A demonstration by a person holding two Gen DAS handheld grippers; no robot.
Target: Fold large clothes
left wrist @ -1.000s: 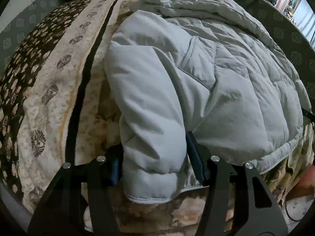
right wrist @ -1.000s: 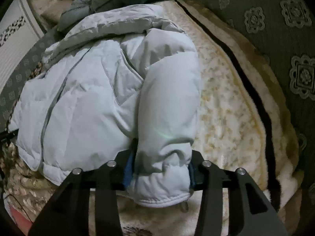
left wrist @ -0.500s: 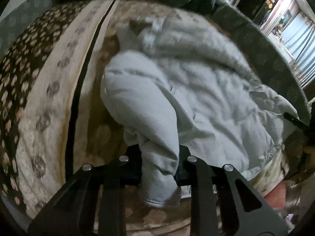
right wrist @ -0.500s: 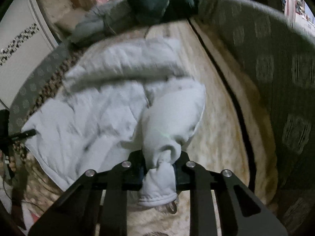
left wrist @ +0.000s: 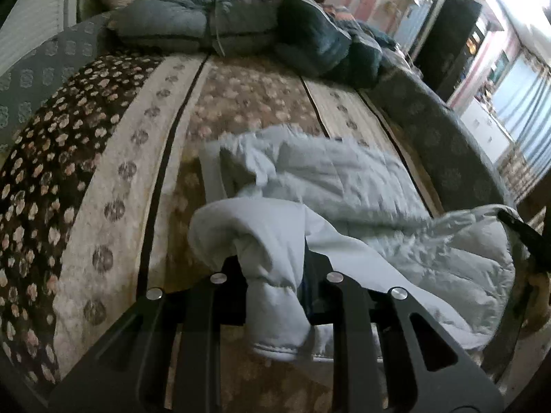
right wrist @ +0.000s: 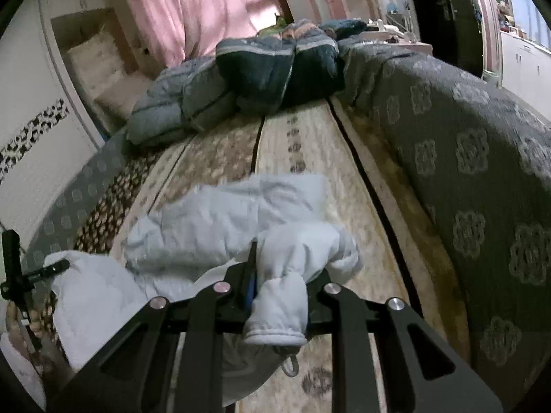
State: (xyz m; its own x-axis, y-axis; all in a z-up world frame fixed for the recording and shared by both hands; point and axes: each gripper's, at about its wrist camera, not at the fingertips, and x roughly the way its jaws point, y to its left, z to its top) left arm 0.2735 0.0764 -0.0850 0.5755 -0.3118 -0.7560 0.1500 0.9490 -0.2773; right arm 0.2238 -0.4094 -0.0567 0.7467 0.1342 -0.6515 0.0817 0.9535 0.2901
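A pale grey-blue puffer jacket (left wrist: 361,186) lies on a patterned bed blanket (left wrist: 113,172); it also shows in the right wrist view (right wrist: 206,220). My left gripper (left wrist: 273,292) is shut on one sleeve near its cuff (left wrist: 275,340), lifted above the bed. My right gripper (right wrist: 280,296) is shut on the other sleeve, with its cuff (right wrist: 275,334) hanging below the jaws. Both sleeves are raised and the jacket body trails down toward the bed's near edge.
Folded dark blue and grey padded jackets (left wrist: 241,20) are stacked at the head of the bed (right wrist: 275,72). A grey patterned quilt (right wrist: 465,137) covers the right side. Pink curtain (right wrist: 206,3) and a white cupboard (right wrist: 31,144) stand behind.
Both grippers closed on the sleeves and have lifted and pulled them back, so the jacket has come up off the bed and more of the blanket shows.
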